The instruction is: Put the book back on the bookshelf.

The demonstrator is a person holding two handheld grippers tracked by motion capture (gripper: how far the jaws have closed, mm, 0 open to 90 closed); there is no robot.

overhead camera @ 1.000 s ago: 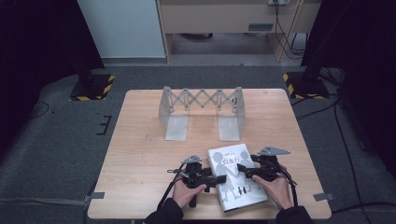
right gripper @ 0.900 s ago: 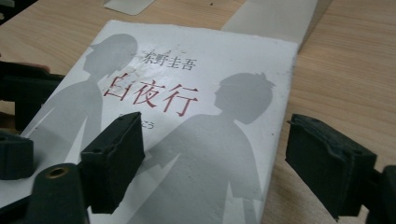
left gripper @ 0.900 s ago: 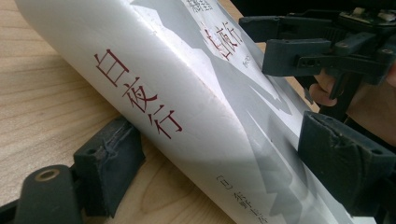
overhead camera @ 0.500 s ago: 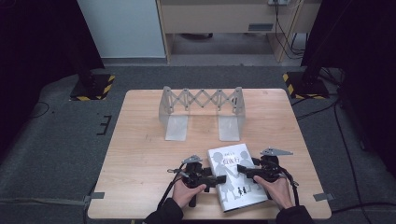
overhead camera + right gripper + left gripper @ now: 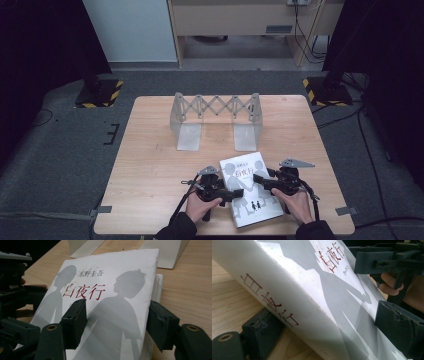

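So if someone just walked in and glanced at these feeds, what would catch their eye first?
Most likely the white paperback book with grey silhouettes and red title characters, lying at the near edge of the light wooden table. The left hand-held gripper and right hand-held gripper close in on it from either side, jaws straddling its edges. Behind it stands a grey metal accordion-style expanding bookend rack, nothing in it.

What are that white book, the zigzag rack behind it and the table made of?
The book looks like a paperback: matte paper cover, scuffed, with page edges visible. The rack seems metal: grey, dully shiny, thin flat plates joined by scissor bars. The table looks like light wood or wood veneer, with visible grain.
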